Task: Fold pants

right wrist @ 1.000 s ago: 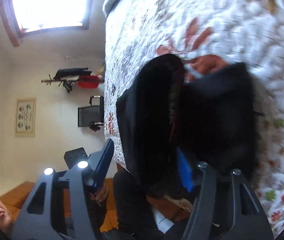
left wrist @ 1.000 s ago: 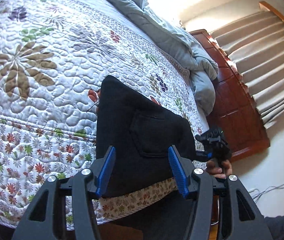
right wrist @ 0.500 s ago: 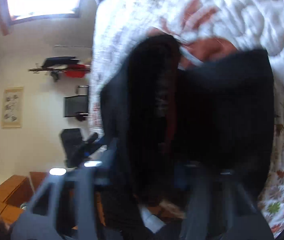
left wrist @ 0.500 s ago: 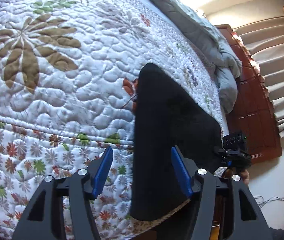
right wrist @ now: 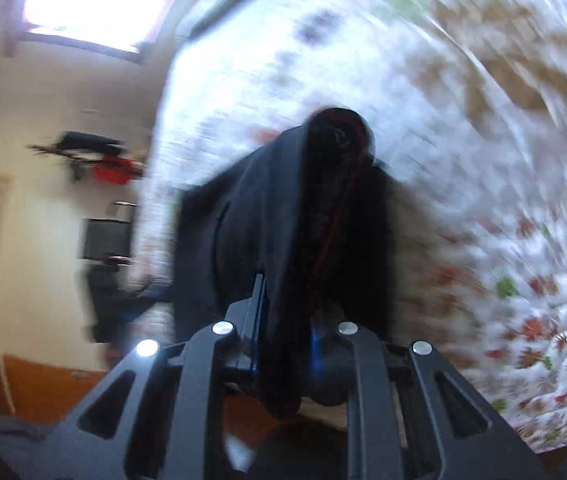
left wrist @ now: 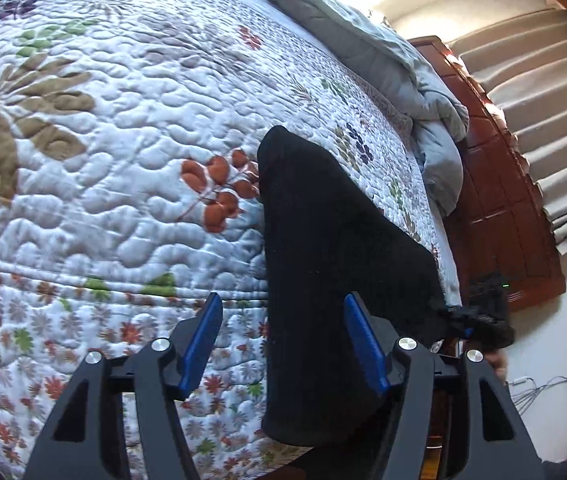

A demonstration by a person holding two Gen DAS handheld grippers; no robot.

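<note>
Right gripper [right wrist: 283,320] is clamped on the black pants [left wrist: 323,240] edge while left gripper [left wrist: 283,340] hangs wide open, fabric between its jaws, so probably best to pinch before lifting.

Bed covered by a white quilt [left wrist: 131,128] stitched in wavy lines and printed with large brown, green and rust leaf sprays, its border band strewn with small flowers. Black pants [left wrist: 323,248] lie folded on the quilt near the bed's edge, one end hanging over it. A crumpled grey-blue blanket [left wrist: 411,80] lies heaped along the far side, beside the wooden headboard [left wrist: 511,216].
</note>
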